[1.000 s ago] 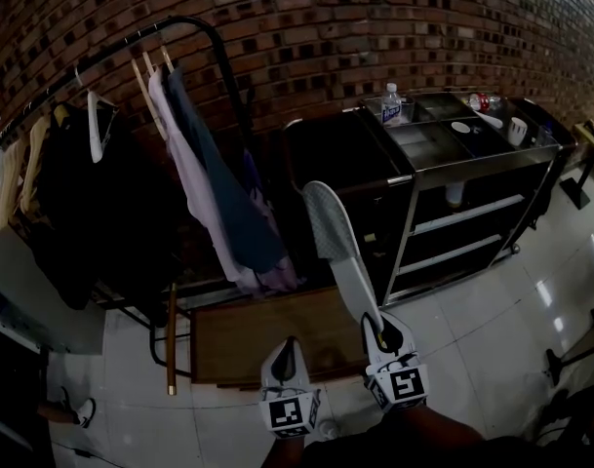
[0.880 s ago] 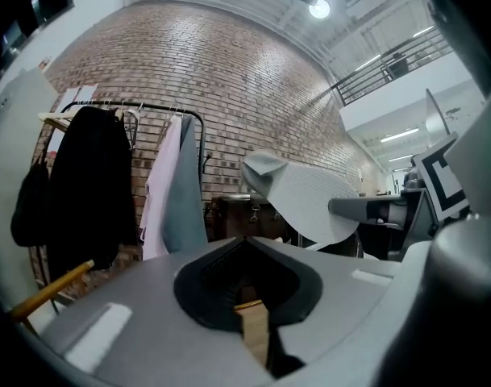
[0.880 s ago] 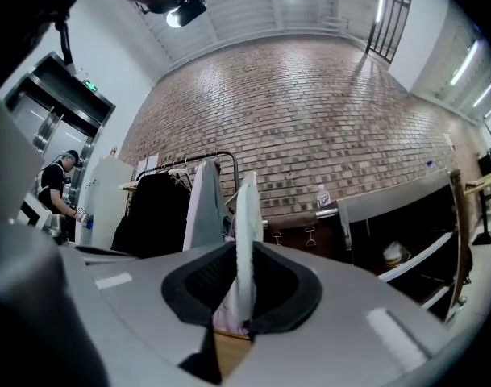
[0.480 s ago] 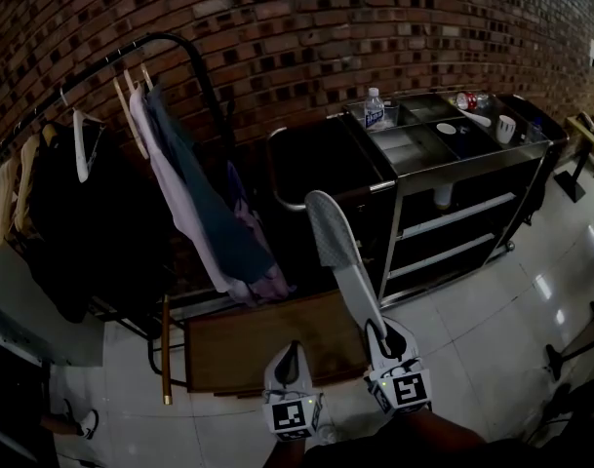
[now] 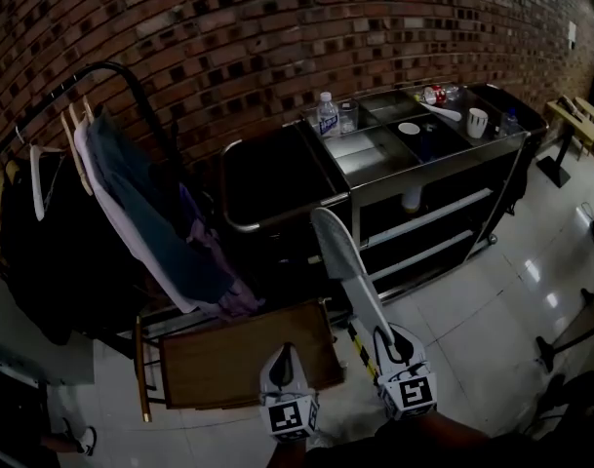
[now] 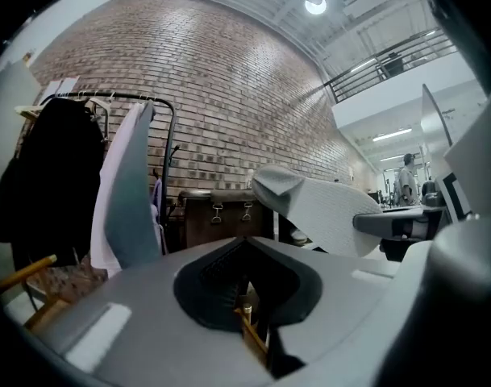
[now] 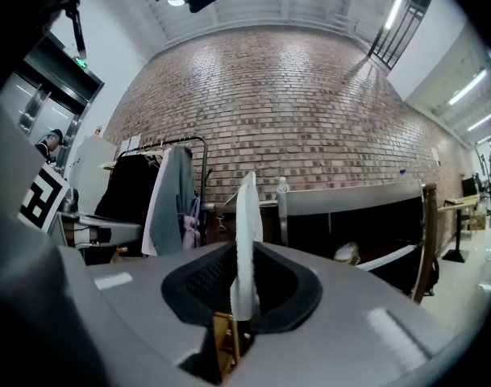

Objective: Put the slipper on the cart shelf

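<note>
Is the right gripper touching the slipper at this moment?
Touching. The right gripper view shows the right gripper with its jaws closed on the thin edge of the slipper, which stands upright between them.

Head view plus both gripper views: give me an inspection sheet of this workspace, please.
Surface: steel cart, shelves open at the front; slipper not on it.
Job's things: white slipper, sticking forward from the right gripper toward the cart.
Clutter: bottle and cup on the cart top.
Grippers: right gripper shut on slipper; left gripper shut, empty.
Cables: nothing seen.
Surroundings: brick wall, hung clothes, wooden furniture, tiled floor.
</note>
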`<state>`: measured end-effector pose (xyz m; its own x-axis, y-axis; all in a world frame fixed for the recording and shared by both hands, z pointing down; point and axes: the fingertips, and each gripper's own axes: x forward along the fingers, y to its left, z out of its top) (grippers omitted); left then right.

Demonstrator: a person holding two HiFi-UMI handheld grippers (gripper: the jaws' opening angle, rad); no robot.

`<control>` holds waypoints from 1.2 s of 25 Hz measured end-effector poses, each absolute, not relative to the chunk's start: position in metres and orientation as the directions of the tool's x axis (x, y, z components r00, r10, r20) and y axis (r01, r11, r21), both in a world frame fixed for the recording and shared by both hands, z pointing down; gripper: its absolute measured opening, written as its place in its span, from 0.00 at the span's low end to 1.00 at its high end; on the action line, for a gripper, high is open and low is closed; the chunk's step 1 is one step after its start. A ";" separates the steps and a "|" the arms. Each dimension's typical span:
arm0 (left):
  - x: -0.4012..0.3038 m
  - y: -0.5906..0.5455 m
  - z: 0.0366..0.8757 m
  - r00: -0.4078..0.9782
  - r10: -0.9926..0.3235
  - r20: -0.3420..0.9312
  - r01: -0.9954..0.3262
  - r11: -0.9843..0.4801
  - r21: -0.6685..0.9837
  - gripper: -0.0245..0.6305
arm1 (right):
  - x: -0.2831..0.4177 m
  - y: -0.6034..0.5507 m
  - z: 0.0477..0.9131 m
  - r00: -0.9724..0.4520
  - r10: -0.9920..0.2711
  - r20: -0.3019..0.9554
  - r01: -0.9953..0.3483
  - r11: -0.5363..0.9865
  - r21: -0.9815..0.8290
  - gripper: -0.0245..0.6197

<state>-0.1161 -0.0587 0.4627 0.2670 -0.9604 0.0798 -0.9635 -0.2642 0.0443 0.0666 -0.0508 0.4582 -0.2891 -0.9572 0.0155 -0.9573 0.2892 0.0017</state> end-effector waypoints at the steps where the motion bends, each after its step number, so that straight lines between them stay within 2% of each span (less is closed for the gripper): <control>1: -0.107 -0.062 0.463 0.269 -0.960 0.082 -0.963 -0.266 0.044 0.06 | 0.079 -0.052 0.462 -0.281 -0.959 0.028 -0.959 0.282 0.006 0.13; 14: -0.013 -0.113 0.478 0.295 -0.948 0.116 -0.955 -0.294 0.030 0.06 | 0.197 -0.070 0.518 -0.195 -0.965 0.174 -0.980 0.199 0.009 0.13; 20: 0.012 -0.130 0.484 0.291 -0.947 0.132 -0.956 -0.291 0.027 0.06 | 0.220 -0.092 0.550 -0.197 -0.951 0.240 -0.980 0.197 -0.025 0.13; 30: 0.032 -0.164 0.494 0.233 -0.962 0.144 -0.972 -0.234 0.012 0.06 | 0.236 -0.181 0.570 -0.249 -0.931 0.268 -0.968 0.235 -0.082 0.13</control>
<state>0.0320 -0.1640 0.4944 0.2333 -0.9617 0.1437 -0.9722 -0.2340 0.0122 0.2357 -0.1814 0.5698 -0.2488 -0.9308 0.2677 -0.9685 0.2354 -0.0815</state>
